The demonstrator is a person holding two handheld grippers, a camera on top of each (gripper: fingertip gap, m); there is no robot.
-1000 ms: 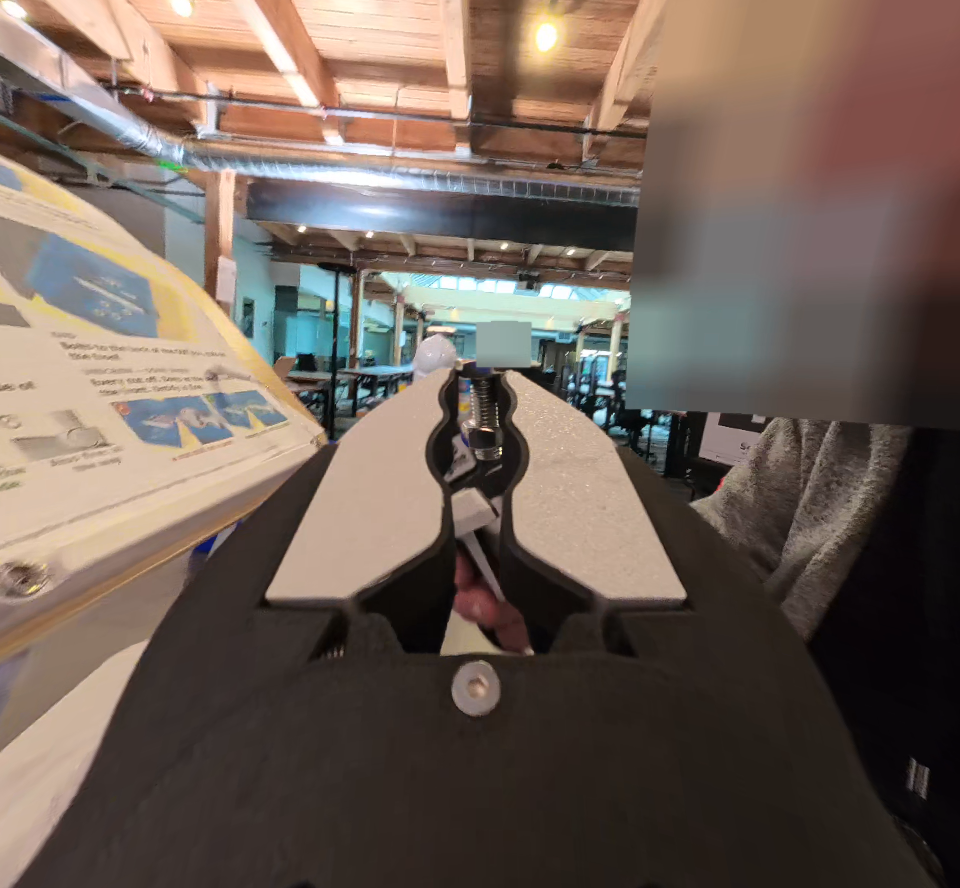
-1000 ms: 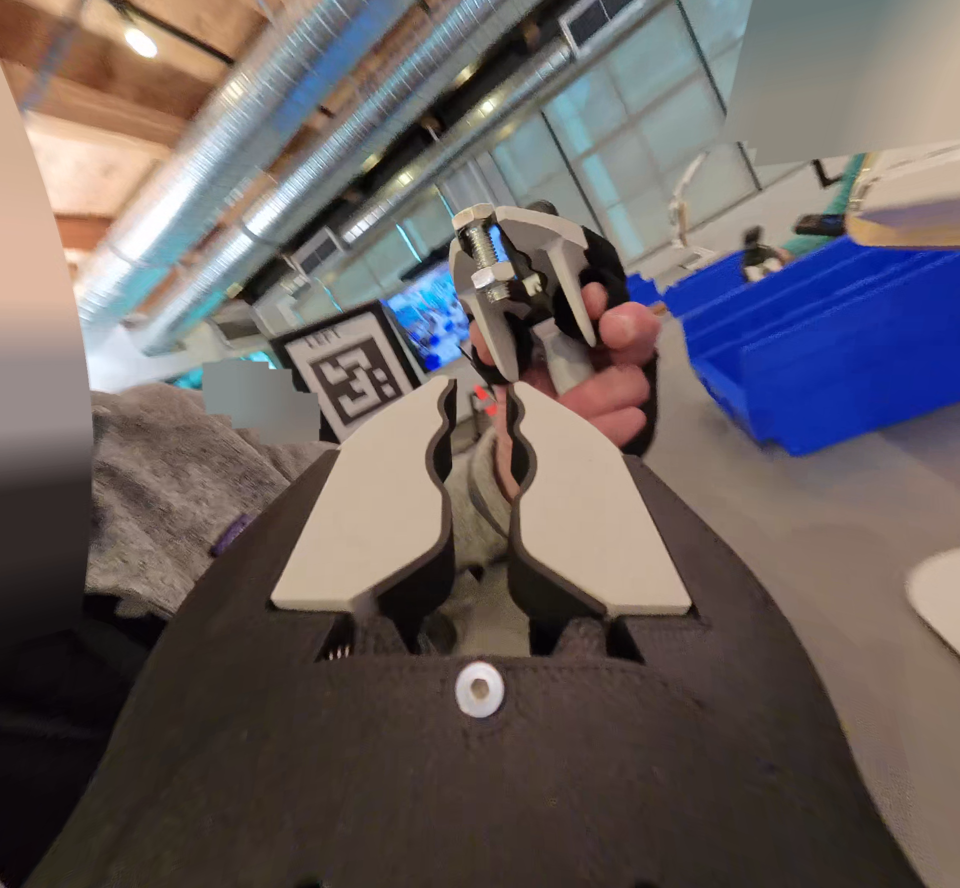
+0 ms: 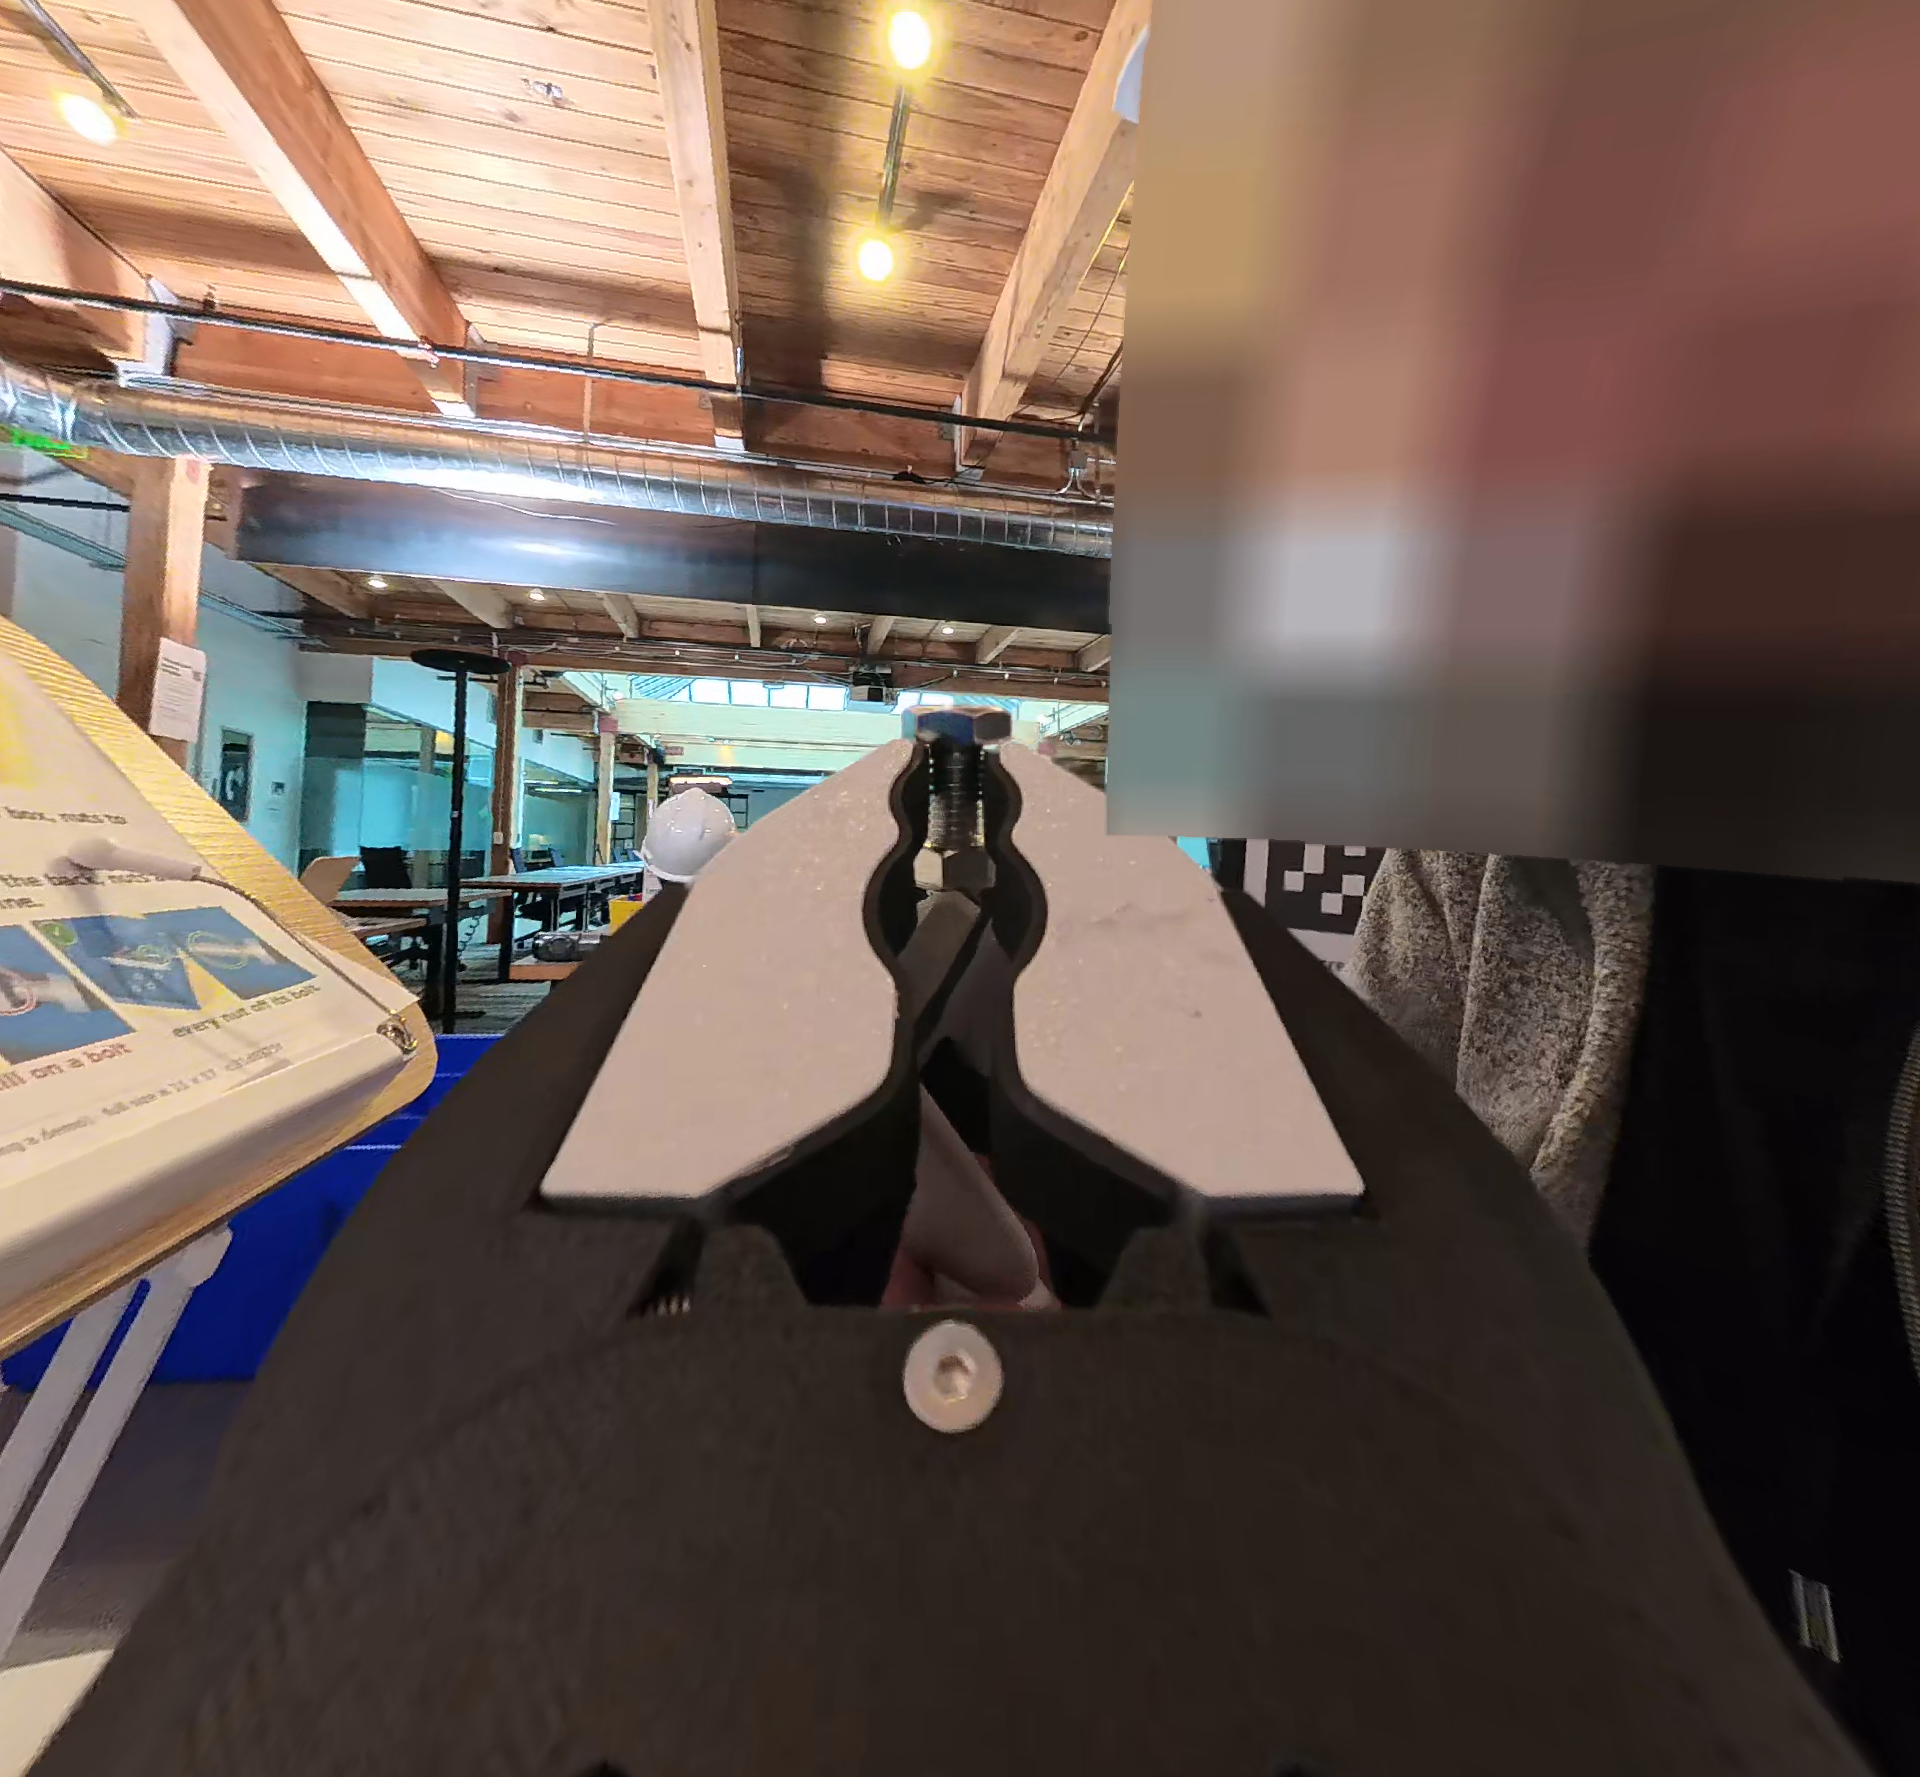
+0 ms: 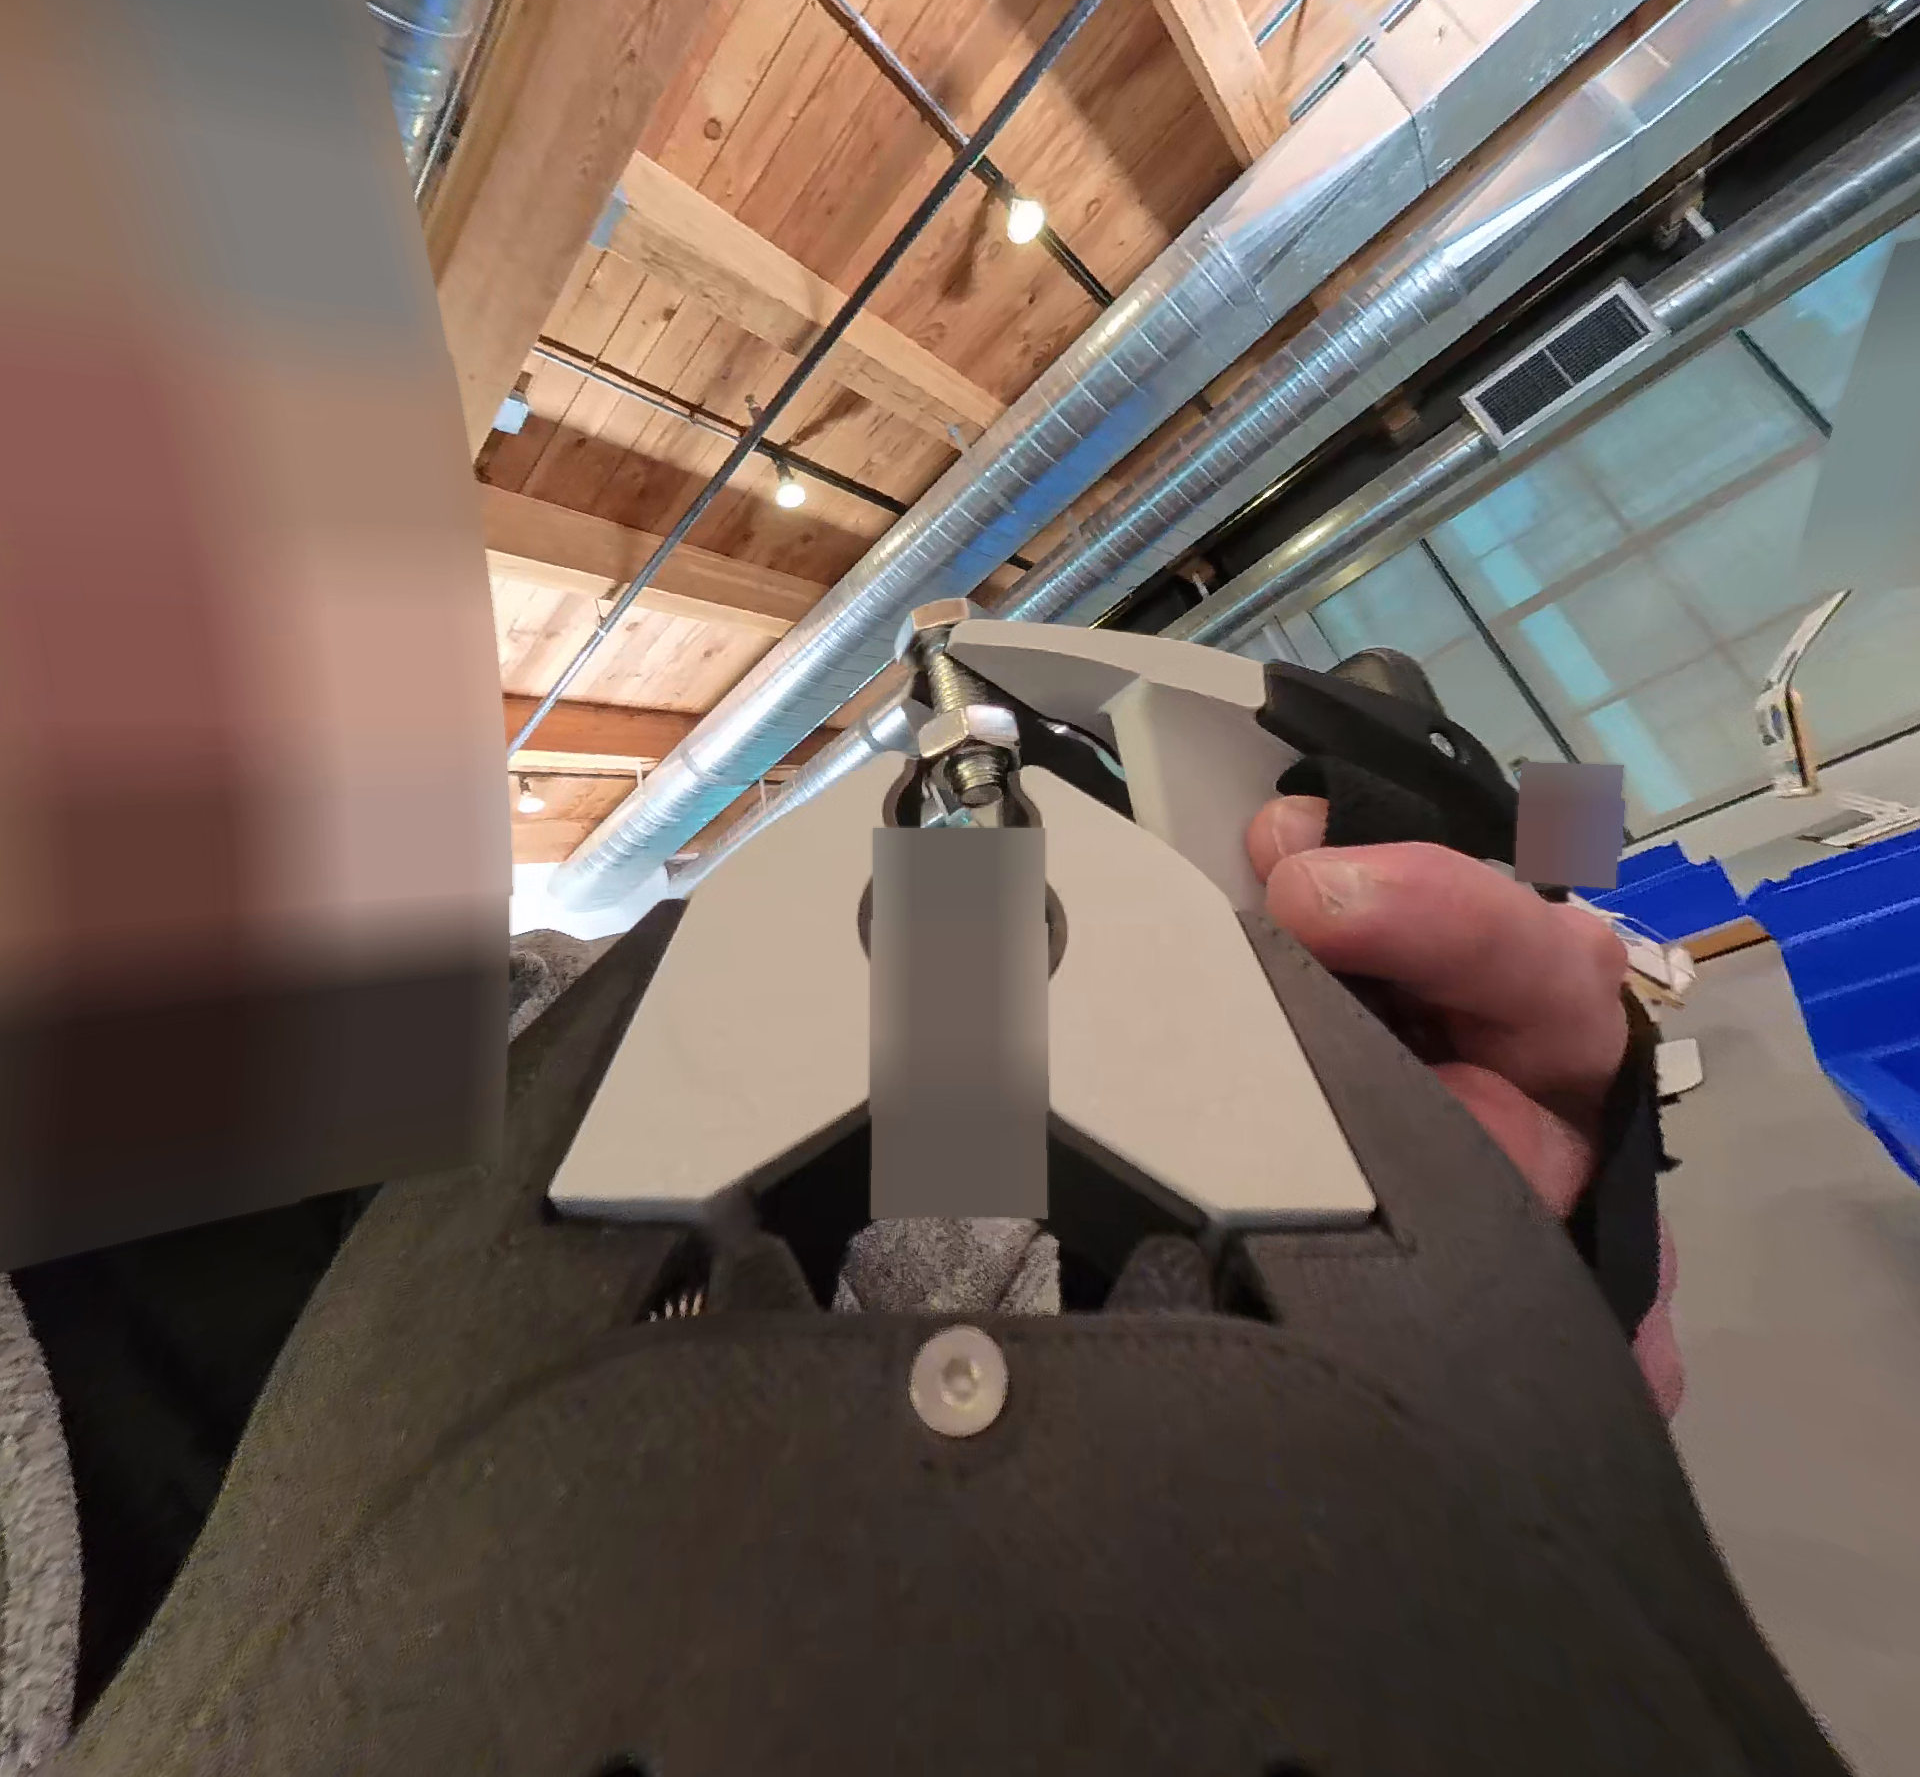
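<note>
Left tongs (image 3: 956, 763) pinch the bolt (image 3: 954, 811) under its head; right tongs (image 4: 961, 797), apart a second ago, now flank its end at 12 o'clock, below the nut (image 4: 961, 728); whether they press on it, I cannot tell

The right gripper (image 4: 961, 782) (previously apart) now meets the bolt (image 4: 961, 740).

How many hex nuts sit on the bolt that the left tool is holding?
1. The hex nut sits on the bolt's thread, between the left tool's grip under the head and the free end at the right tool's tips. No other shows; part is hidden.
</note>
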